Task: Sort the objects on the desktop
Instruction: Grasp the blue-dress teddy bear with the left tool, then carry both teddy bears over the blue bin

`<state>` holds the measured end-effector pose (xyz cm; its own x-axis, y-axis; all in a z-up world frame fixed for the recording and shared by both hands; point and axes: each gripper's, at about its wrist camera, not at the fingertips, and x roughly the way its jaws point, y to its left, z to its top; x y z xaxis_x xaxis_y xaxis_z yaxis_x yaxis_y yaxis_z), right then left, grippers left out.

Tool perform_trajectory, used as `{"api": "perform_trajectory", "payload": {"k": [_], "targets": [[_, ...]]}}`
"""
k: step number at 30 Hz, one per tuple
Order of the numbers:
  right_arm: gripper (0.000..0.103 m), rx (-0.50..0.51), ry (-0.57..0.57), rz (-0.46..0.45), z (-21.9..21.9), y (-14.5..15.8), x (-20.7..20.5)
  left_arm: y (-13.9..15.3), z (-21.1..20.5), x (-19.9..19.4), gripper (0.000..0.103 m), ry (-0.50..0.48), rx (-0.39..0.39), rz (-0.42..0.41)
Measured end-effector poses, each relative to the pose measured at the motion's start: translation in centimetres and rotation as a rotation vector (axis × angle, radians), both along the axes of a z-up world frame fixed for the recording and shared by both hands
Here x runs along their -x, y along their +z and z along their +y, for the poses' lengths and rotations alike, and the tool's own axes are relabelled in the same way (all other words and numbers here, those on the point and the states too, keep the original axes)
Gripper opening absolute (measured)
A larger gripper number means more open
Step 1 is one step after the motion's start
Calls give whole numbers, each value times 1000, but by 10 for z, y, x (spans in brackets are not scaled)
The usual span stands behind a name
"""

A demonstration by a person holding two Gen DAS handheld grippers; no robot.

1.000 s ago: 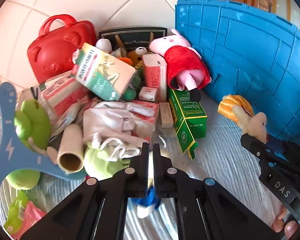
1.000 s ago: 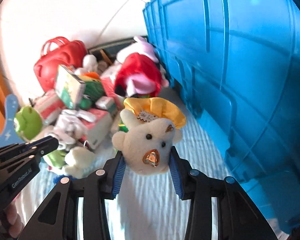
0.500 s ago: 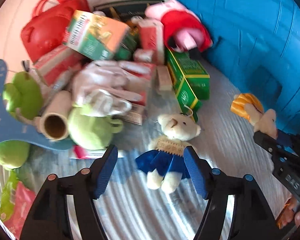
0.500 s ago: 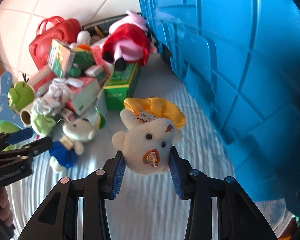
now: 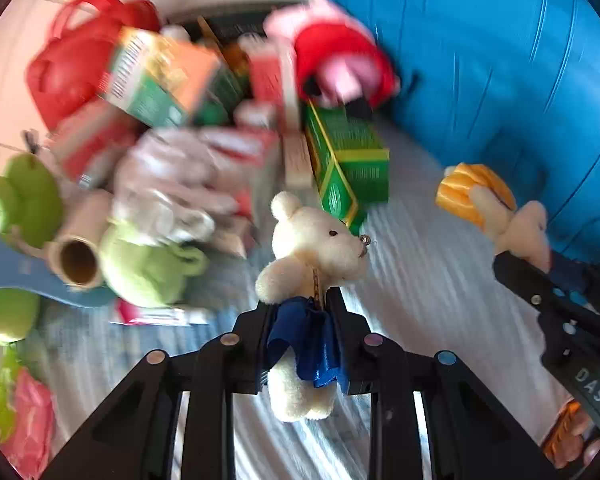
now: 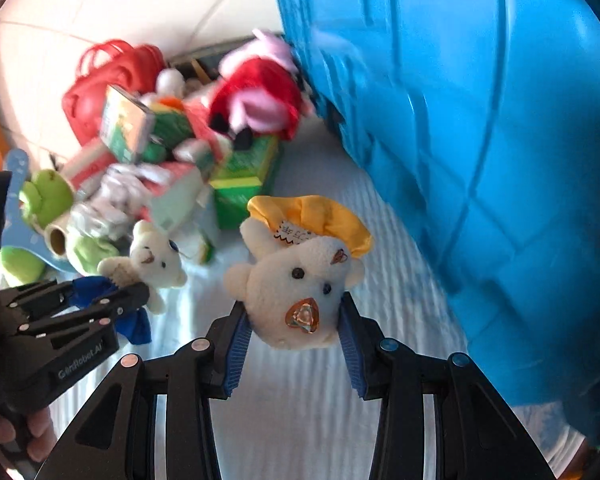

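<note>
My left gripper (image 5: 302, 320) is shut on a small cream teddy bear in a blue dress (image 5: 312, 248), gripping its blue skirt; the bear also shows in the right wrist view (image 6: 152, 256). My right gripper (image 6: 296, 316) is shut on a cream plush bear with a yellow hat (image 6: 300, 264), held above the striped cloth; it shows at the right in the left wrist view (image 5: 496, 208). A big blue plastic crate (image 6: 480, 120) stands to the right of both grippers.
A heap of objects lies at the back left: a red bag (image 5: 68, 64), a pink and red plush pig (image 5: 336, 56), green boxes (image 5: 348, 160), green plush toys (image 5: 144, 264), a cardboard tube (image 5: 78, 256), white gloves (image 5: 172, 184). A tiled wall is behind.
My left gripper opened around the blue-dressed bear, then shut on its skirt and lifted it. My right gripper kept hold of the yellow-hat bear.
</note>
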<state>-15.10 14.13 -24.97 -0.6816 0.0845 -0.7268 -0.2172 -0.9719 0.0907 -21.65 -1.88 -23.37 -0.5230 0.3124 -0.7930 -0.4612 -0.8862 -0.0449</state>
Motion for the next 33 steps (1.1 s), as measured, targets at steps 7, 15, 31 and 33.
{"api": "perform_trajectory", "payload": {"k": [7,15,31,33], "targets": [[41,-48,82,201,-31,83,-14,87,-22,-28,24,62,-47,201],[41,-120,80,413,-36,183,-47,172,-15,-49,24,78,-129,337],[41,-270,-55,484,115,279,-84,265,142,-72,24,-23,-228,421],[41,-276,-59,468,141,279,-84,269,163,-78,24,-34,-220,405]]}}
